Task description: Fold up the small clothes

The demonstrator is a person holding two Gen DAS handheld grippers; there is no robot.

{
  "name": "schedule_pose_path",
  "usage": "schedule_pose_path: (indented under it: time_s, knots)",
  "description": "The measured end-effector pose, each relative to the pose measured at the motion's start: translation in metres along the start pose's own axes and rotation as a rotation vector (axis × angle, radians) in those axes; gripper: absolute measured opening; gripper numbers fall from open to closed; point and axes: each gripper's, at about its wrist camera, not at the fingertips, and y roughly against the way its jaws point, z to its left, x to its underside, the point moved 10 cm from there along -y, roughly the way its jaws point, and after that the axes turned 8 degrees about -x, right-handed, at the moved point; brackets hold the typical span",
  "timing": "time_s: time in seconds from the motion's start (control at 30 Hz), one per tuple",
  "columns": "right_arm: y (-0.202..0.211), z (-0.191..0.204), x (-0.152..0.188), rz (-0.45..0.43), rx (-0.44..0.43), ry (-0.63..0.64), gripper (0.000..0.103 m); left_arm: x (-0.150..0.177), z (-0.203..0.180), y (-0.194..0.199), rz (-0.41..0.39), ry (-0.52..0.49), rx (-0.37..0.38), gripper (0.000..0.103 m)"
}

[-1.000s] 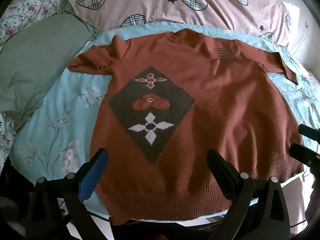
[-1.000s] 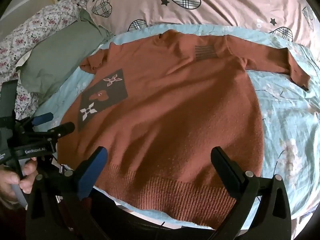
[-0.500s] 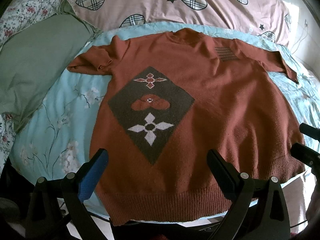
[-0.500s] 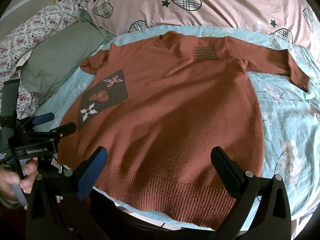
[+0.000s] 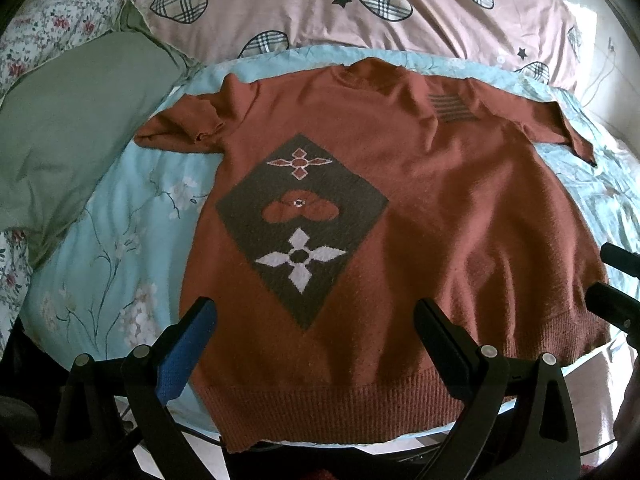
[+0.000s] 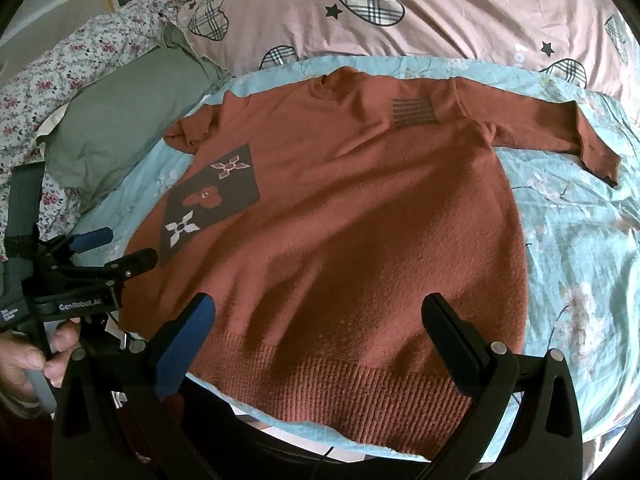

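Currently rust sweater point(image 5: 420, 208) lies flat, frame centre, on the bed point(image 5: 120, 248); both grippers' jaws spread wide, holding nothing, low in frame. Soft, floppy knit (probably light): best pinched at ribbed hem point(image 6: 360, 396) corners.

Both tongs are hovering with fingers spread wide, the left tongs point(image 5: 314, 336) beside the right tongs point(image 6: 320, 332); a hand point(image 6: 28, 360) is gripping the left handle.

The bed point(image 5: 120, 248) has a light blue flowery cover, and on it a red-brown sweater point(image 5: 420, 208) lies flat in the middle, a green pillow point(image 5: 72, 136) at the left, and a pink quilt point(image 5: 320, 4) with checked hearts along the top.
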Motion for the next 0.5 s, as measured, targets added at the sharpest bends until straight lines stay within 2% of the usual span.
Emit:
schedule_pose_path:
  time_s: [0.17,0.3,0.43,0.5]
  knots:
    - [0.002,0.000,-0.003,-0.006,0.001,0.006,0.103,-0.002,0.000,0.000,-0.015,0.002,0.006,0.100]
    - [0.002,-0.003,-0.004,-0.012,0.004,0.007,0.103,-0.008,-0.002,0.000,-0.062,0.010,0.009,0.100]
    - [0.002,-0.008,-0.005,-0.017,0.018,0.010,0.103,-0.006,-0.004,-0.003,-0.027,-0.006,0.000,0.100]
    - [0.001,-0.011,-0.006,-0.018,0.026,0.012,0.103,0.000,-0.006,-0.007,0.035,-0.023,-0.006,0.101]
